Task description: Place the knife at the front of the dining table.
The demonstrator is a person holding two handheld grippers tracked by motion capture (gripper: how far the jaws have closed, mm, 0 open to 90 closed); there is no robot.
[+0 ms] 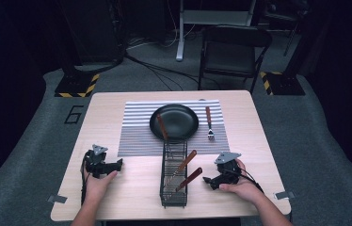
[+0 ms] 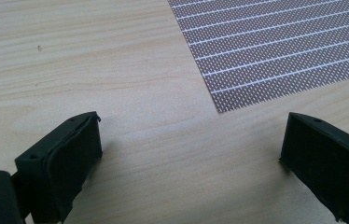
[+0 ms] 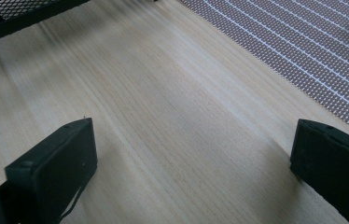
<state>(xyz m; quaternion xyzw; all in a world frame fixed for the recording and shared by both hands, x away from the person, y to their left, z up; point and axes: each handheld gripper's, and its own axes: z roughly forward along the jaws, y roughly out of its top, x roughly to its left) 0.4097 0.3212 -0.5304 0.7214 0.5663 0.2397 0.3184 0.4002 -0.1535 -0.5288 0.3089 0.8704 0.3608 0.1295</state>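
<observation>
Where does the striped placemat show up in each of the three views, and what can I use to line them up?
High view: the striped placemat lies across the far middle of the table, under the black plate.
Left gripper view: its corner sits at upper right, beyond the open jaws.
Right gripper view: its edge runs down the upper right.
Shared landmark: the light wood tabletop bordering the placemat's edge.

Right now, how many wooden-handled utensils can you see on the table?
4: a fork on the placemat right of the plate, and three standing in the wire basket, at and. More may be hidden inside.
</observation>
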